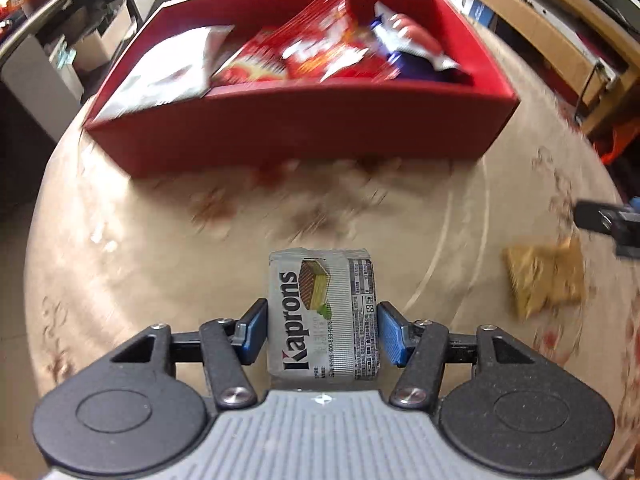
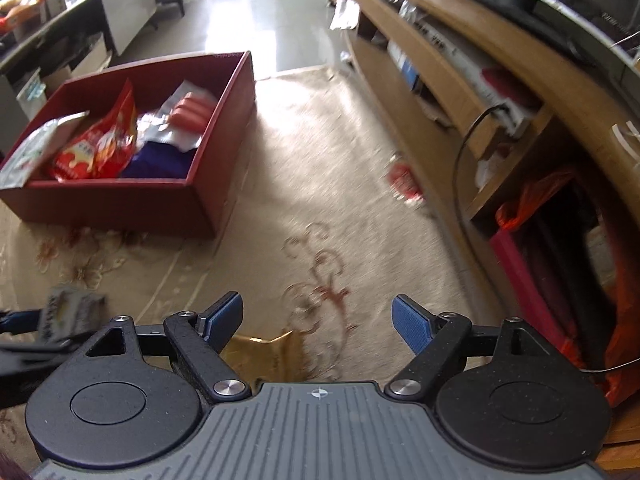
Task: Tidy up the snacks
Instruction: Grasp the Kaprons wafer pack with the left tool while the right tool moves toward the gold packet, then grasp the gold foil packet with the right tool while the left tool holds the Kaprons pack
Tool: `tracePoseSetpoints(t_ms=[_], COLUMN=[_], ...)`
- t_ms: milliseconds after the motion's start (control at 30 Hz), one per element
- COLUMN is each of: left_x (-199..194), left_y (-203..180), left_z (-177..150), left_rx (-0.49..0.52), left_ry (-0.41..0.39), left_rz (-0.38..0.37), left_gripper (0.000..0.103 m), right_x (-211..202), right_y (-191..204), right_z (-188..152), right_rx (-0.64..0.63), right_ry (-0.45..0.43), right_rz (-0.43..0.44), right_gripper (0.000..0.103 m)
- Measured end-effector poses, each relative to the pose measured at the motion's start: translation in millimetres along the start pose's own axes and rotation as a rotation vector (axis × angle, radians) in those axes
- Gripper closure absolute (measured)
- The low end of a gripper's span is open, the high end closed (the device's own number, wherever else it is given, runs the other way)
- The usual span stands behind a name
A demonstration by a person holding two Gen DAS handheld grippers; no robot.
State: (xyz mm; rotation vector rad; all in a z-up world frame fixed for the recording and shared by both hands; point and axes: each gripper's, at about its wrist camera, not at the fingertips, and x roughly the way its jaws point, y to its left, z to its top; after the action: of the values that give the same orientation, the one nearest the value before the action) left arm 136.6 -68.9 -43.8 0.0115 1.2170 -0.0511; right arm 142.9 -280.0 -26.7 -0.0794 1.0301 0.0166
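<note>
Beige carpet (image 2: pixel 340 168) with a faded flower pattern covers the floor of what looks like a living room, and all the work lies on it.

Between the blue pads (image 1: pixel 252 330) of my left gripper (image 1: pixel 322 330) sits the silver foil wafer packet printed "Kaprons" (image 1: pixel 322 316), in front of the red rectangular cardboard box (image 1: pixel 304 128). The pads lie against both its sides, so I judge it clamped. No earlier view is given to me, and the background blur tells me the hand is moving.

My right gripper (image 2: pixel 318 320) has its jaws wide apart and holds nothing. Below it, nearer to me than the box, lies the golden crinkled foil packet (image 2: pixel 268 354), partly hidden by the gripper body.

What may go wrong, in my judgement:
- The grip is on the lower half of the wafer packet only, and foil is slippery, so it may swing or slide out on the way to the box.
- If I carry it too low, it may hit the near wall of the box.
- The golden packet is flat, so the pads may push it along the carpet instead of taking it.

My count:
- one red box;
- inside it about four packs, as far as the blur allows: one white, one or two red, one dark blue, one clear with sausages;
- one wafer packet;
- one golden packet;
- one small red packet (image 2: pixel 404 182) to the right of the box, near the wooden shelves (image 2: pixel 460 92).
</note>
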Motion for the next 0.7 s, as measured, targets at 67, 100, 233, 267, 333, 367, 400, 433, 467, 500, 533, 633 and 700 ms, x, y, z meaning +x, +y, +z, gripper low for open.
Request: tracePoseSetpoints(t_ms=[67,100,233,267,333,367,400,433,467,500,533,633,700], left_x=[-4,-5,-7,-8,-10,-11,-13,-12,-16,-21,-24,-32,-34], left_y=[12,17,22,23,27,29,32,34,36,35,36,46,51], left_z=[-8,-11,-20,-21,-23,-22,-21,-15,-14,-11,-11,-14,-16], left_rx=[-0.029,-0.037,-0.02,-0.017,-0.019,-0.021,-0.023,-0.022,-0.022,-0.02,-0.017,-0.023,-0.03], left_ry=[0.024,0.034,0.033,0.033,0.035,0.034,0.029,0.023,0.014,0.006,-0.002,-0.009,-0.01], left_rz=[-0.04,-0.064,-0.099,-0.106,-0.124,-0.132,-0.138,-0.14,-0.14,-0.137,-0.134,-0.14,-0.143], left_gripper=[0.049,0.049,0.049,0.049,0.049,0.049,0.049,0.049,0.049,0.049,0.049,0.049,0.049], right_x=[9,14,26,28,30,31,30,27,24,19,15,-5,-17], right_y=[5,7,13,13,11,10,9,10,10,11,12,14,15], right_z=[0,0,-5,-6,-9,-12,-16,-21,-26,-33,-40,-49,-44], right_rx=[0.007,0.011,0.002,0.0,0.022,0.042,0.065,0.082,0.103,0.126,0.149,0.166,0.139], right_ry=[0.029,0.044,0.065,0.074,0.096,0.11,0.127,0.131,0.141,0.148,0.169,0.156,0.108], right_rz=[0.019,0.026,0.037,0.036,0.063,0.083,0.104,0.12,0.149,0.188,0.237,0.329,0.287], right_gripper=[0.017,0.017,0.018,0.018,0.018,0.018,0.017,0.016,0.016,0.016,0.017,0.02,0.02])
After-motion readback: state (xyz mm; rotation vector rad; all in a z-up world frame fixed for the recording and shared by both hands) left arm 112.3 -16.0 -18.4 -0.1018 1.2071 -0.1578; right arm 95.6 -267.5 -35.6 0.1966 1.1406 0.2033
